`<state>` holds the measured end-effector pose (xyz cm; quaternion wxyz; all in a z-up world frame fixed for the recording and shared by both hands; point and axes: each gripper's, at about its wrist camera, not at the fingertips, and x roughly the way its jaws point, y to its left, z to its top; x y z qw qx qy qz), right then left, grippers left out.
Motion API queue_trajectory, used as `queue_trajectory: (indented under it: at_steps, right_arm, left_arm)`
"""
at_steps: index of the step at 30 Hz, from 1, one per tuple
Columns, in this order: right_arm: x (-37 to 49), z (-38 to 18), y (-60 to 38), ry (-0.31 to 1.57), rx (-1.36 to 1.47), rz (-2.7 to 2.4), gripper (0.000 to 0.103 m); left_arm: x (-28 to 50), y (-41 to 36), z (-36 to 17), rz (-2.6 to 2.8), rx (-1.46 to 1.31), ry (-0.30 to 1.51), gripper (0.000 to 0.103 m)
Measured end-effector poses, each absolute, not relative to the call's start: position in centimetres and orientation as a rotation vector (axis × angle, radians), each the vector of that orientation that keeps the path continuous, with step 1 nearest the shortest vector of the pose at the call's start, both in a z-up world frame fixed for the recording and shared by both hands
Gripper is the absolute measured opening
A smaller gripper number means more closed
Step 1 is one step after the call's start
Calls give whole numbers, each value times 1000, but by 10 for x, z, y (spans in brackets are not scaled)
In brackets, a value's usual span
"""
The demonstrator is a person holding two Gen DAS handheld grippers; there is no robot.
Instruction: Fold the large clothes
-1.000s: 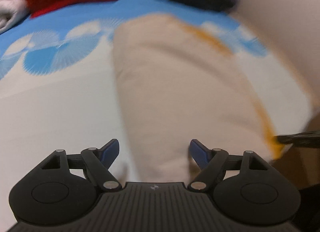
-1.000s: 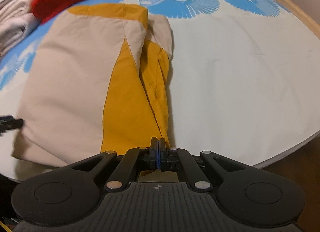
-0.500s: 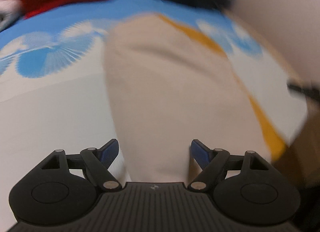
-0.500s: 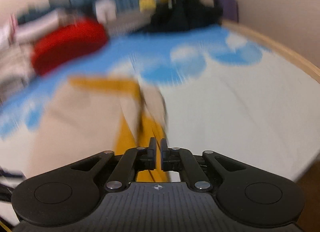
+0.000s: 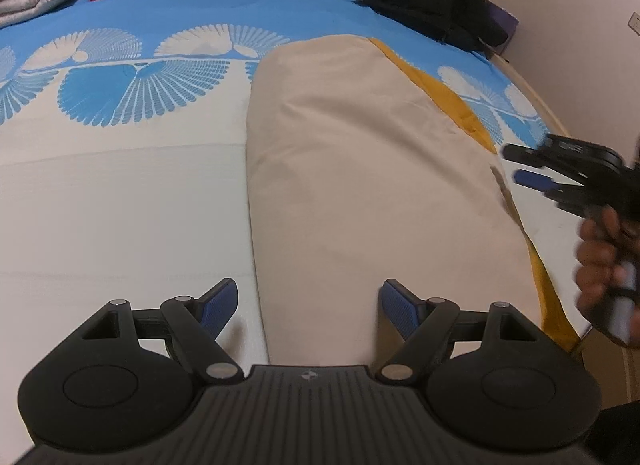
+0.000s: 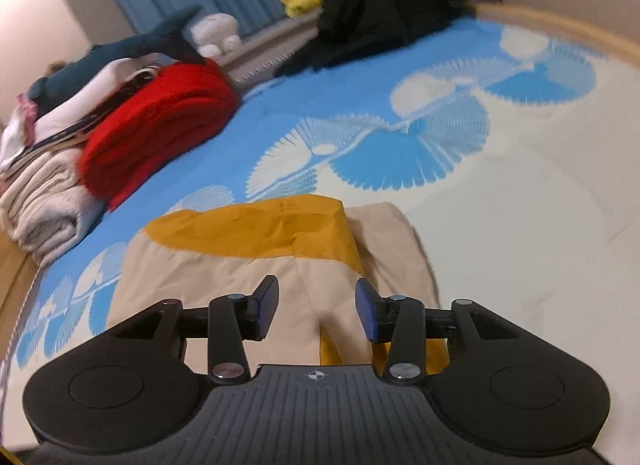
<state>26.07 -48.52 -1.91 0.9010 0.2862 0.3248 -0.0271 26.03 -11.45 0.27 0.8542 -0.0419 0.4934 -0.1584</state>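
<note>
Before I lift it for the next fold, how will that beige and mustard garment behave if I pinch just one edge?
Probably floppy: the beige and mustard garment lies flat with soft creases, so one pinched edge would likely let the rest sag. It looks like thin, light cloth. Its loose layers may slide apart on the smooth bedsheet; gripping with both the left gripper and right gripper seems safer.

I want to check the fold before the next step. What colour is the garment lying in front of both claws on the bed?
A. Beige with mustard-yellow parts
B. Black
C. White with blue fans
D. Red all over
A: the garment is beige with a mustard-yellow band at its far end and right edge; red and black clothes lie further back, and the blue fans are on the bedsheet.
</note>
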Motion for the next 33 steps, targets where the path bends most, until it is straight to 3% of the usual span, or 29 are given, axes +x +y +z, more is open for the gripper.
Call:
queue_trajectory:
  at_steps: [7, 9, 10, 11, 15, 17, 21, 26, 30, 33]
  right_arm:
    - [307, -54, -498, 732, 729, -107, 45]
    - [313, -59, -500, 730, 771, -83, 30]
    - [315, -58, -500, 720, 777, -57, 13]
    - [317, -56, -498, 706, 775, -30, 4]
    - [310, -42, -503, 571, 752, -77, 1]
    - [309, -43, -506, 599, 699, -207, 1]
    - [315, -62, -510, 734, 668, -300, 3]
    - [304, -41, -510, 673, 660, -300, 26]
    - [288, -29, -519, 628, 702, -187, 29]
    - [277, -31, -521, 711, 694, -58, 46]
  left_arm:
    - [265, -113, 2, -333, -104, 1045, 84]
    - [266, -113, 2, -326, -110, 1043, 84]
    - [267, -113, 3, -322, -118, 1042, 84]
    - [268, -112, 3, -321, -127, 1040, 84]
    - [267, -114, 4, -337, -153, 1037, 84]
    - [264, -117, 4, -363, -149, 1042, 84]
    - [259, -120, 1, -367, -106, 1057, 84]
    - [254, -116, 5, -418, -151, 1028, 84]
    - [250, -129, -15, -389, -38, 1134, 86]
    - [250, -130, -8, -397, -77, 1104, 85]
